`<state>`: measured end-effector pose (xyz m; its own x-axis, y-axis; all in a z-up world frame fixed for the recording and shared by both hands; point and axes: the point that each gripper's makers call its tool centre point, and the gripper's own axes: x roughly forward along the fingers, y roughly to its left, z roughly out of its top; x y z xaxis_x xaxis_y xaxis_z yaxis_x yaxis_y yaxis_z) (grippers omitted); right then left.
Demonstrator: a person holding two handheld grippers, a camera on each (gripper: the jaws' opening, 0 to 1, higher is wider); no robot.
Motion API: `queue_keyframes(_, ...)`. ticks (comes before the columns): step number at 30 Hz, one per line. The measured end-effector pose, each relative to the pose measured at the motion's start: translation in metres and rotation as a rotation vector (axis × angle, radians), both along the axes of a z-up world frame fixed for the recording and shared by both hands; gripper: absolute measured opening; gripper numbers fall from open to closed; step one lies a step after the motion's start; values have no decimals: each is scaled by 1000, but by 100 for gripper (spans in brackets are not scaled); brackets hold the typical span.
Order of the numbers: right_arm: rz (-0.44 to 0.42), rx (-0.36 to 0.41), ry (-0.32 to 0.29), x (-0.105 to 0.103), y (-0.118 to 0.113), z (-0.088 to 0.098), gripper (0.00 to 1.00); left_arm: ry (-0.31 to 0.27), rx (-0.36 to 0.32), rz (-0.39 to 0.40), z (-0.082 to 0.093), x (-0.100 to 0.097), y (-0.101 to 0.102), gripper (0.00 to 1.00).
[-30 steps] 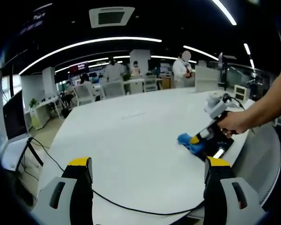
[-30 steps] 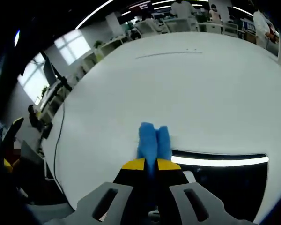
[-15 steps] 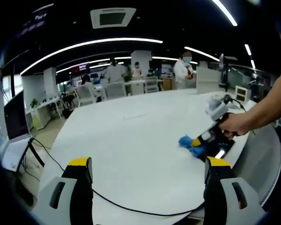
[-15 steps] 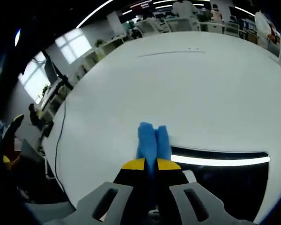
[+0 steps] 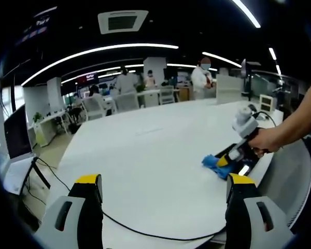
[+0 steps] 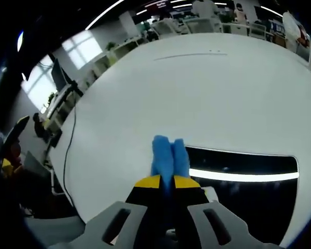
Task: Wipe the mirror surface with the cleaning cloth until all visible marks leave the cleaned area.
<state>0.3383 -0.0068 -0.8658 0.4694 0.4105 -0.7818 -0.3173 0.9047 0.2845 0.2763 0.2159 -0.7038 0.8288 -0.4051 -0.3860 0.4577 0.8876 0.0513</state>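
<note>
A dark flat mirror (image 6: 243, 187) lies on the white table (image 6: 197, 93) and reflects a ceiling light strip. My right gripper (image 6: 167, 181) is shut on a folded blue cleaning cloth (image 6: 167, 155), whose tip rests at the mirror's left end. In the left gripper view the cloth (image 5: 215, 164) and the right gripper (image 5: 229, 158), held by a person's hand (image 5: 267, 141), sit on the mirror (image 5: 243, 162) near the table's right edge. My left gripper (image 5: 163, 181) hangs open above the near table edge with nothing between its yellow-tipped fingers (image 5: 88, 182).
A black cable (image 5: 119, 222) runs across the table's near edge and down the left side (image 6: 67, 140). Desks, chairs and several people (image 5: 203, 77) fill the office beyond the table. The broad white tabletop stretches far to the left and back.
The right gripper and cloth have slid a little to the right along the mirror in the left gripper view. More mirror surface now shows ahead of the cloth in the right gripper view.
</note>
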Motion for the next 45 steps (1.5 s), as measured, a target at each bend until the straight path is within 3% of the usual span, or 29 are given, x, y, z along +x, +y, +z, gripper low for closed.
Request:
queue_keyframes(20, 8, 5, 58, -23, 1, 0, 1, 2, -10, -3, -3, 3, -5, 100)
queue_keyframes(45, 63, -2, 54, -33, 0, 0, 1, -3, -19, -2, -2, 0, -15, 100)
